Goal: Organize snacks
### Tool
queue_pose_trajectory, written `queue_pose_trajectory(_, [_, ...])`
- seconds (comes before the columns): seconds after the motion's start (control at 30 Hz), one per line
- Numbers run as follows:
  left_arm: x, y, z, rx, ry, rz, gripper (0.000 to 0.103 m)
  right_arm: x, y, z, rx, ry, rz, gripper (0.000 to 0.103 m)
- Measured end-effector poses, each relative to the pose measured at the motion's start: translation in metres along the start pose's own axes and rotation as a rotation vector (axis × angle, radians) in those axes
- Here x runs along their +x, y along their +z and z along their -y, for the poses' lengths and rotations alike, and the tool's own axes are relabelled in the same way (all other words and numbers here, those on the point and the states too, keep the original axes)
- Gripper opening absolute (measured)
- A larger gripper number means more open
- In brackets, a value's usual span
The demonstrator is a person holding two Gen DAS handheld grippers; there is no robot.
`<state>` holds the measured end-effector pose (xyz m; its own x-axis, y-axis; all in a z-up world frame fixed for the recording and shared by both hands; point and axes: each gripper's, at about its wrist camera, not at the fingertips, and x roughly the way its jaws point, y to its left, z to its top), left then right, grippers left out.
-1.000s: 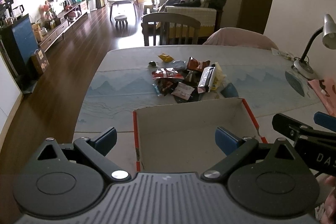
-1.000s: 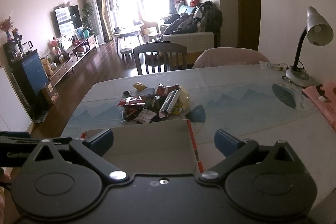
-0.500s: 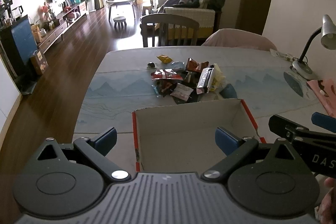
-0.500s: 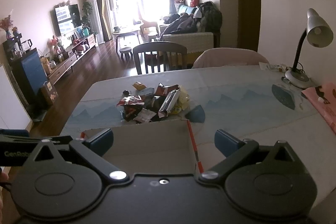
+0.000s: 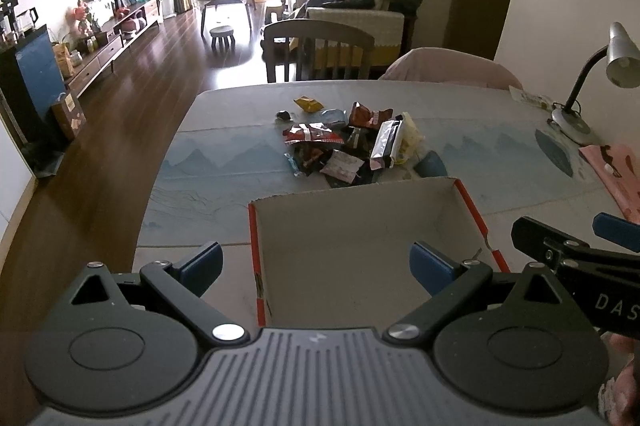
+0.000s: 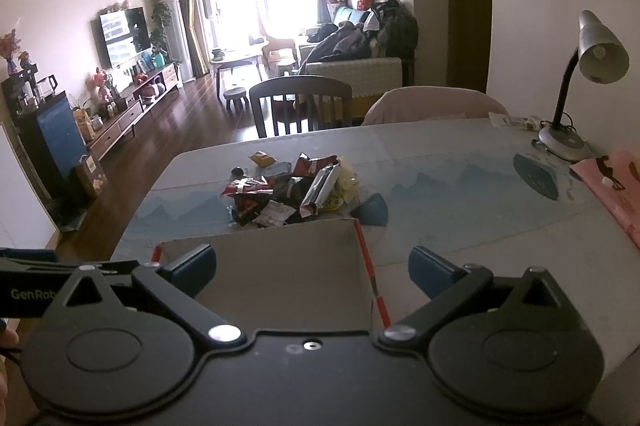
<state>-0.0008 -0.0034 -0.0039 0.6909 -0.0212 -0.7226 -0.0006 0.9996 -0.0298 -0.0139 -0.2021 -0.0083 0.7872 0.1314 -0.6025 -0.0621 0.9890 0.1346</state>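
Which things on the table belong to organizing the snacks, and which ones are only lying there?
For the job:
- snack pile
- yellow packet, apart from the pile
- cardboard box, empty
- left gripper and right gripper, both open

Just lying about:
- desk lamp
- pink item
- wrapper by the lamp

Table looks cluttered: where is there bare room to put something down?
Free: inside the box; the table left of the snack pile; the stretch between pile and lamp. Crowded: the pile itself, right behind the box.
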Motion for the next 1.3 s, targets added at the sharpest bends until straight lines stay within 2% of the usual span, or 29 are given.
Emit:
queue_pose_trajectory(0.43, [0.001,-0.004,-0.002,0.006,-0.021,0.002,0.1,-0.005,-0.004,-0.002,0.016,-0.01,0.003,0.103])
queue_pose_trajectory(0.67, [0.01,0.002,-0.003,0.013,-0.029,0.003,0.1,0.006,0.004,0.001,-0.01,-0.003,-0.009,0.102])
queue_pose_trajectory(0.87, [0.034,0.028,-0.004,-0.007,-0.031,-0.041,0.1,0.034,0.029,0.004,-0.087,0.042,-0.034,0.098])
queue_pose_trajectory(1.03, [0.057,0.056,-0.007,-0.02,-0.003,-0.067,0.1,0.061,0.058,0.015,-0.122,0.07,-0.046,0.096])
queue_pose_trajectory(1.3, [0.1,0.108,-0.021,-0.055,0.021,-0.14,0.1,0.114,0.112,0.043,-0.08,0.108,-0.117,0.086])
